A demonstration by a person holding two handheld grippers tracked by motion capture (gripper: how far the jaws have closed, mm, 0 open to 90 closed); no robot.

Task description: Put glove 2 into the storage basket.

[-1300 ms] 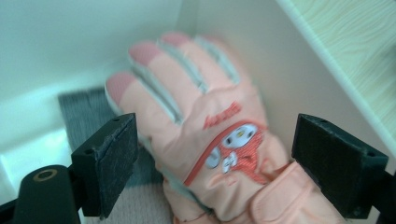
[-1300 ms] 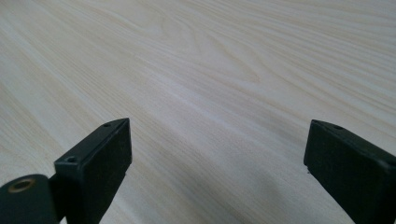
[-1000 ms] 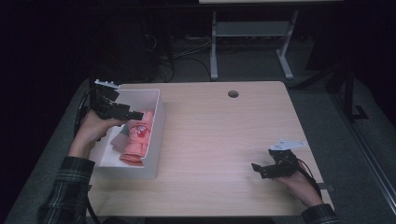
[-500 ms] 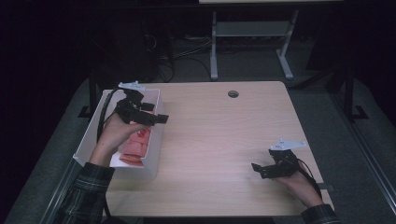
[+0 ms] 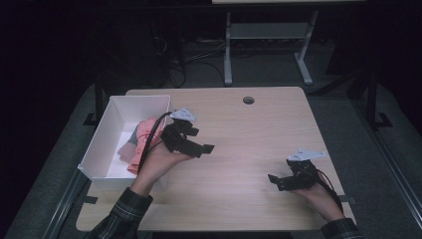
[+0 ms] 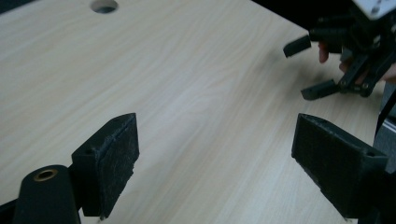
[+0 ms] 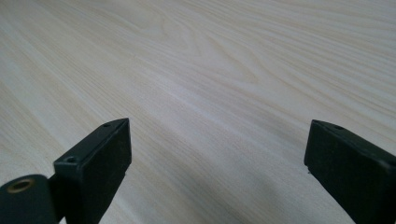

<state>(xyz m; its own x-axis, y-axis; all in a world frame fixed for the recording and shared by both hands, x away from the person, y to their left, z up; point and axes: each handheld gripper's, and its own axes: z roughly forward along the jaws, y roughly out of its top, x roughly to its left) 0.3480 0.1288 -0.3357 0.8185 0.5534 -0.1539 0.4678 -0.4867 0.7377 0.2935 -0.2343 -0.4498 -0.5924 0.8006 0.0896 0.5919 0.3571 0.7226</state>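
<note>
While the pink cloth point(image 5: 142, 144) lies in the white box point(image 5: 107, 129) at the tabletop's point(image 5: 249, 149) left edge, the left tongs point(image 5: 196, 145) hang spread and empty just beside it. Right tongs point(image 5: 278, 180) rest spread near the front right corner. Nothing looks taken out yet.

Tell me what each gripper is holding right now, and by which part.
Nothing. The left gripper is open over bare table, beside the white box of pink cloth. The right gripper is open too.

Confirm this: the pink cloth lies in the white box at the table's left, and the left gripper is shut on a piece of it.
Not quite. The left gripper is open and holds nothing, as the left gripper view shows. The pink cloth does lie in the white box at the table's left.
</note>
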